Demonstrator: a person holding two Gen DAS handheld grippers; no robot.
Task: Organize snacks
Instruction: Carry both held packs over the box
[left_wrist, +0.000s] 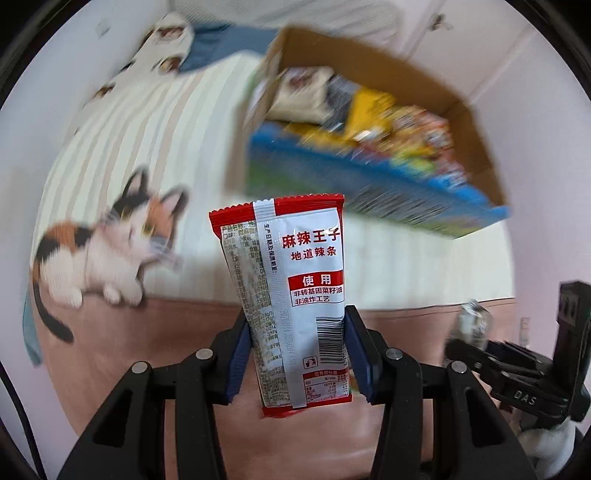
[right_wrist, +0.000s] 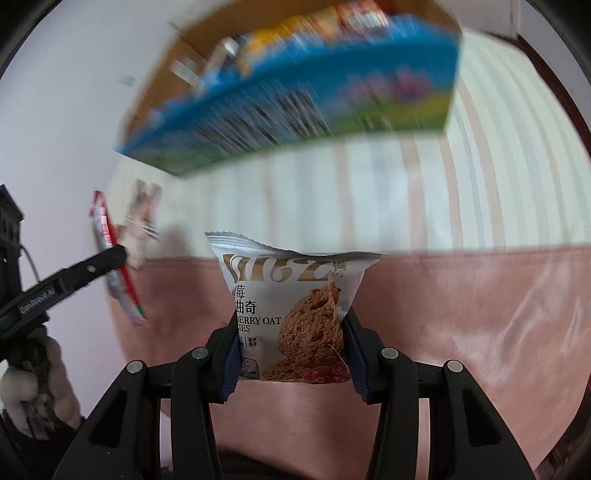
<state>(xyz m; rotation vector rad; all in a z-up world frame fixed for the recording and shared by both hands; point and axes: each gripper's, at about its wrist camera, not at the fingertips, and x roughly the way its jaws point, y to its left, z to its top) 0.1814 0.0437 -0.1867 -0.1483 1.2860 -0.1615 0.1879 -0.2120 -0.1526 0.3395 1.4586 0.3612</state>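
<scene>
Already both grippers are carrying something. The left gripper (left_wrist: 297, 354) is clenching a red-and-white spicy strip packet (left_wrist: 291, 291) upright between its blue pads, gripped around the lower half. The right gripper (right_wrist: 291, 354) is pinching a silver oat cookie packet (right_wrist: 291, 314) the same way, its crimped top edge standing free above the fingers.

Farther off, on the striped bedspread (left_wrist: 177, 122) with its printed calico cat (left_wrist: 107, 243), a cardboard box (left_wrist: 476, 122) with a blue printed side is sitting, and it is holding a jumble of packets already (yellow, red and a pale one, too blurred to name). Both views are smeared, which suggests the hands are moving, though I cannot tell which way.

As I judge it, the sorting is well under way: much is lying in the box, and these two packets are hanging over the pink sheet on the near side, well apart from the box. Carrying them across and letting go is what remains.
</scene>
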